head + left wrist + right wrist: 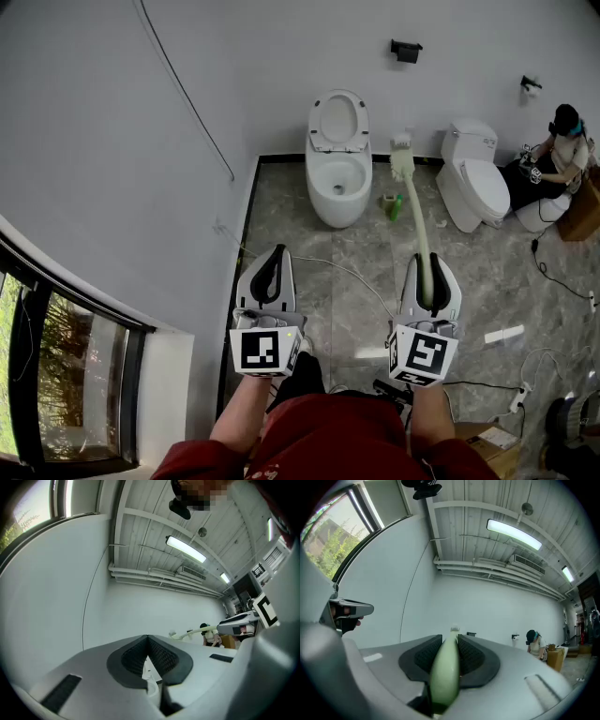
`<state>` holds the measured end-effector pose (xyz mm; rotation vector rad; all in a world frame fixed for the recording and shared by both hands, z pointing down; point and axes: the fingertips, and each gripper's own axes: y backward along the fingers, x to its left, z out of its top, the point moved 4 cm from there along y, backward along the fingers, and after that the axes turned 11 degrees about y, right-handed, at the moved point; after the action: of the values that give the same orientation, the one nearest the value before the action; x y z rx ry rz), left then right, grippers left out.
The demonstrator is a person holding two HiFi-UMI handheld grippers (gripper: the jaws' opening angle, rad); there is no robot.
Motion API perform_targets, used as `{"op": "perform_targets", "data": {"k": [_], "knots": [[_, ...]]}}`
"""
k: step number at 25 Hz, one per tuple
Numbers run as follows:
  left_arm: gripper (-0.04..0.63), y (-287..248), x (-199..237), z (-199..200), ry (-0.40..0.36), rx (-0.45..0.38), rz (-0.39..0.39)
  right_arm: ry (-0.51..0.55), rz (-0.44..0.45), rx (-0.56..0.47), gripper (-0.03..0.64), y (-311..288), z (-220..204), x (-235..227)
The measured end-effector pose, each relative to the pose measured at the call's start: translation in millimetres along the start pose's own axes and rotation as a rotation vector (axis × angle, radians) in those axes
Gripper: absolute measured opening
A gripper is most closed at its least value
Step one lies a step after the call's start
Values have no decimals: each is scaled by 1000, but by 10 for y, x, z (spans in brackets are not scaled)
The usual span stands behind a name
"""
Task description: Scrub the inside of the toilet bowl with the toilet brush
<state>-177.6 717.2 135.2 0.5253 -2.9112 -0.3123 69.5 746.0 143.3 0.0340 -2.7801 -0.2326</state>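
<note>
Toilet bowl (338, 178): seat up, against the wall, well ahead of both tools. Toilet brush (413, 202): pale green handle clamped between the right tool (428, 267) jaws, bristle head out front, right of the bowl's rim (not inside). Left tool (277, 255): jaws together, empty.

Head view looks steeply down; both gripper views face forward, sharing wall (487, 606) and toilet brush (444, 677).
</note>
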Motion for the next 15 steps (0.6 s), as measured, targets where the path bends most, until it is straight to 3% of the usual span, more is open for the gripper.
{"op": "perform_targets", "data": {"k": [3, 15], "knots": [[5, 24, -6, -1, -3, 32, -5, -2, -4, 7, 115, 11, -11, -1], [5, -87, 86, -27, -4, 28, -18, -3, 10, 17, 114, -102, -59, 130]]}}
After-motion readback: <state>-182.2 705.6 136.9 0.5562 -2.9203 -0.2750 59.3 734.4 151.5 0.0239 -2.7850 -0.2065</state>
